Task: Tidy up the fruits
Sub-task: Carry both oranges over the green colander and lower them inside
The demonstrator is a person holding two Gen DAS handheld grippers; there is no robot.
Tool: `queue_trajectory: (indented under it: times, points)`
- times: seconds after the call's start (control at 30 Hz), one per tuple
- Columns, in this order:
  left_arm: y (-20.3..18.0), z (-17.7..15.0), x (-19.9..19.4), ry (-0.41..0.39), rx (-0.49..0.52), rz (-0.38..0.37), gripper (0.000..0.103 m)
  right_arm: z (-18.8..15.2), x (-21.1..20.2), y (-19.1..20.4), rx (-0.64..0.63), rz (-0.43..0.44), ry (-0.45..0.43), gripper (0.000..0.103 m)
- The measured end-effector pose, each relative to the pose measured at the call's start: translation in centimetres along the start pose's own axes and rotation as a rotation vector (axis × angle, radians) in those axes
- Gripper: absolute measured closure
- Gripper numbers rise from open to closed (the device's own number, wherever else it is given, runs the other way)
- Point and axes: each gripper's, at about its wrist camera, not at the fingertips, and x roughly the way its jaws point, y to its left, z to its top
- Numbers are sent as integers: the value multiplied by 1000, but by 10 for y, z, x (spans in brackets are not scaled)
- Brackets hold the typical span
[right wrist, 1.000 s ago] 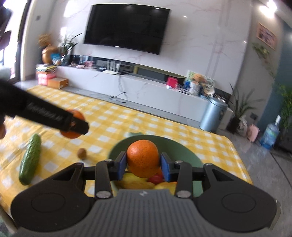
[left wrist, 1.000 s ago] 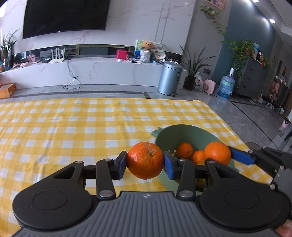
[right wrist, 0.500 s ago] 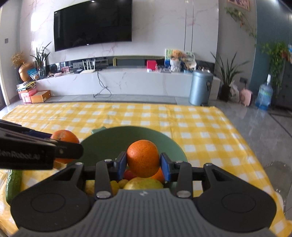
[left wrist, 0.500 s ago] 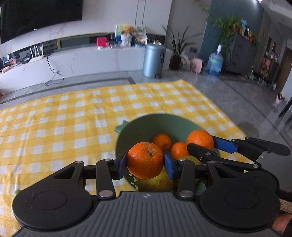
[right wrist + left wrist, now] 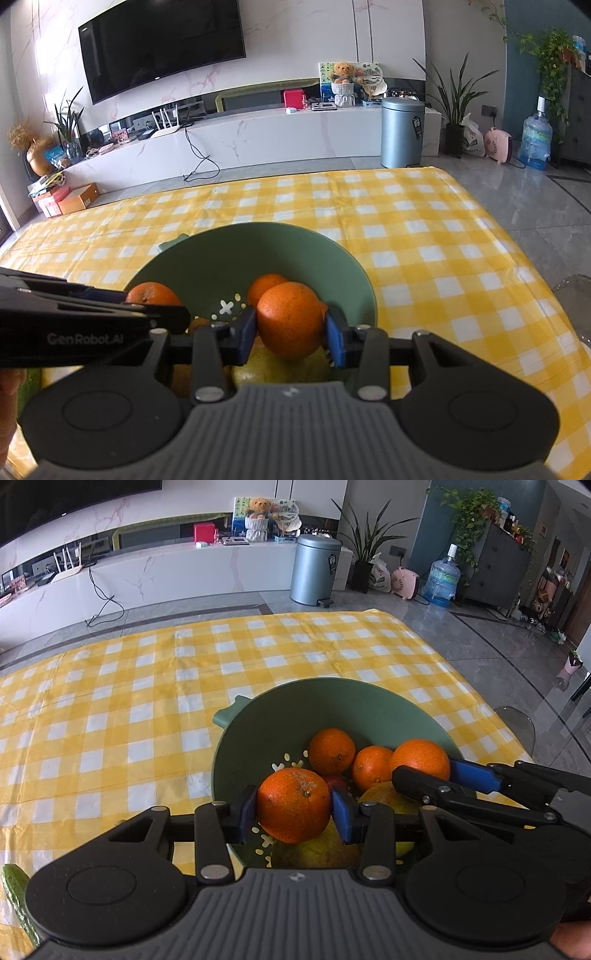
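Note:
A green bowl (image 5: 332,701) sits on the yellow checked tablecloth and also shows in the right wrist view (image 5: 236,251). It holds oranges (image 5: 331,750), a yellow fruit (image 5: 317,849) and a red fruit. My left gripper (image 5: 293,806) is shut on an orange (image 5: 293,805) over the bowl's near left side. My right gripper (image 5: 290,321) is shut on another orange (image 5: 288,319) over the bowl; it shows in the left wrist view (image 5: 421,766) at the right, beside mine.
A cucumber (image 5: 16,897) lies on the cloth at the near left. The table's right edge (image 5: 517,236) drops to a grey floor. A clear chair back (image 5: 517,727) stands by that edge.
Both grippers have moved in over the bowl and lower, each still holding its orange. The bowl now fills more of both views.

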Motion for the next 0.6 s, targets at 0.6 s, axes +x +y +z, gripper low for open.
queue_trajectory:
  times: [0.6]
  points:
    - [2, 6, 23, 29, -38, 9, 54, 5, 17, -6, 11, -21, 17, 65]
